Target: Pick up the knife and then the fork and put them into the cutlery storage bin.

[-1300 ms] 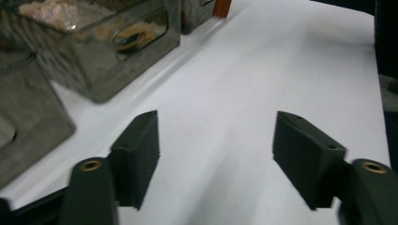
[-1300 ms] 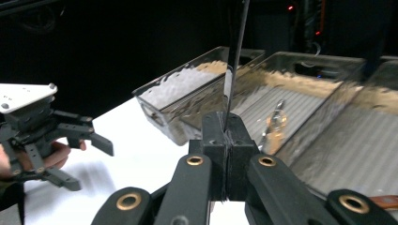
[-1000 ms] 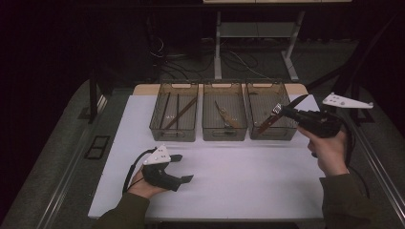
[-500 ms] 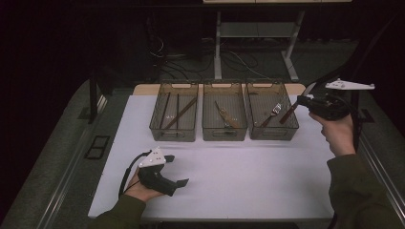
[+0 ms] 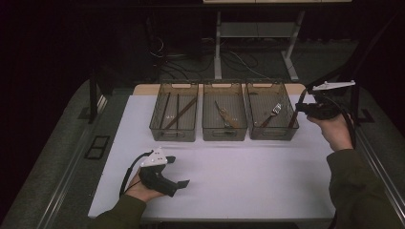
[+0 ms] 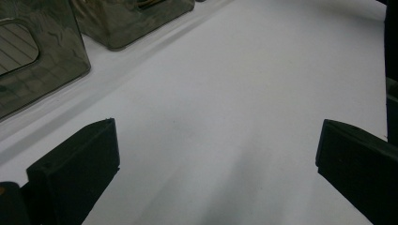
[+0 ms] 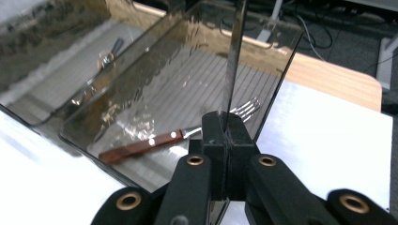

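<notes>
Three smoky plastic bins (image 5: 224, 133) stand in a row on a white table (image 5: 248, 176). The right gripper (image 7: 224, 126) pinches the right bin's (image 5: 271, 134) right wall with its jaws closed on it. A fork (image 7: 187, 136) lies inside that bin. The left gripper (image 5: 179, 183) rests on the table near the front, jaws wide apart, holding nothing.

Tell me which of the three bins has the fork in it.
The right bin, nearest the right gripper: a wooden-handled fork lies in it. The other two bins hold different utensils.
</notes>
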The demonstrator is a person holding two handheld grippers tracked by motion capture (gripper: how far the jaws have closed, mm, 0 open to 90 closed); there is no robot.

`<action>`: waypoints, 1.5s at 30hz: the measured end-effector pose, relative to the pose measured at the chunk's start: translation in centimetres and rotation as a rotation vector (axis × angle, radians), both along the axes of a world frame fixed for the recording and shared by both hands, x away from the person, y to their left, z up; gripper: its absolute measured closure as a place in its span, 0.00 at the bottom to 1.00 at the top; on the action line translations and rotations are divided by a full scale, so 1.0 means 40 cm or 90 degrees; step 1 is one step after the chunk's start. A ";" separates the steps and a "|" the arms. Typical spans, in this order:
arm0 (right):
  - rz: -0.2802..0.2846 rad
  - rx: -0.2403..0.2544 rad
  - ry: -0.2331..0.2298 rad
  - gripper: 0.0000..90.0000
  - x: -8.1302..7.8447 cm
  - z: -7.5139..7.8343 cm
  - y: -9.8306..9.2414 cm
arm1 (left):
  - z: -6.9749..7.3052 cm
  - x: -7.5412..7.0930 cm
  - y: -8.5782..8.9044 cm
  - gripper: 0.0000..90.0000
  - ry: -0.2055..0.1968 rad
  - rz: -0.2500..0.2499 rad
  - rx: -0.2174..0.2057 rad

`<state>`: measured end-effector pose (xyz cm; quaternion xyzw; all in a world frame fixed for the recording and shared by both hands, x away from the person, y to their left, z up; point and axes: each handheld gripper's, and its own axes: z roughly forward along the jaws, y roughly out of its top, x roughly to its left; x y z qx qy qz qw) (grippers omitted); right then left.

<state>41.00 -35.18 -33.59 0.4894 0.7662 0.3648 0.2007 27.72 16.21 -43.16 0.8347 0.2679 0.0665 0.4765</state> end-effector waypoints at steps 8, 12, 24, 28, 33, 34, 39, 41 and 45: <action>-0.004 -0.010 0.019 0.99 0.034 -0.019 0.019 | 0.000 0.001 0.000 0.00 0.001 0.000 0.000; -0.010 -0.006 0.002 0.99 0.056 -0.033 0.038 | -0.001 0.001 -0.001 0.00 0.001 0.001 0.001; -0.021 -0.021 0.019 0.98 0.140 -0.078 0.104 | 0.001 0.001 -0.003 0.00 0.005 -0.009 -0.002; -0.024 -0.037 0.041 0.86 0.160 -0.104 0.117 | 0.001 0.000 -0.005 0.00 0.005 -0.012 -0.002; -0.022 -0.026 0.054 0.72 0.165 -0.115 0.115 | 0.001 0.002 -0.003 0.00 0.007 -0.011 -0.002; -0.025 -0.025 0.050 0.68 0.164 -0.116 0.114 | 0.001 0.002 -0.004 0.00 0.007 -0.011 -0.002; -0.031 -0.004 0.049 0.48 0.158 -0.109 0.112 | 0.000 0.003 -0.002 0.00 0.006 -0.009 -0.002; -0.015 0.014 0.056 0.43 0.156 -0.105 0.107 | -0.001 0.006 -0.001 0.00 0.006 -0.007 -0.002; 0.004 0.042 0.039 0.31 0.146 -0.093 0.100 | 0.000 0.010 0.003 0.00 0.008 -0.002 -0.001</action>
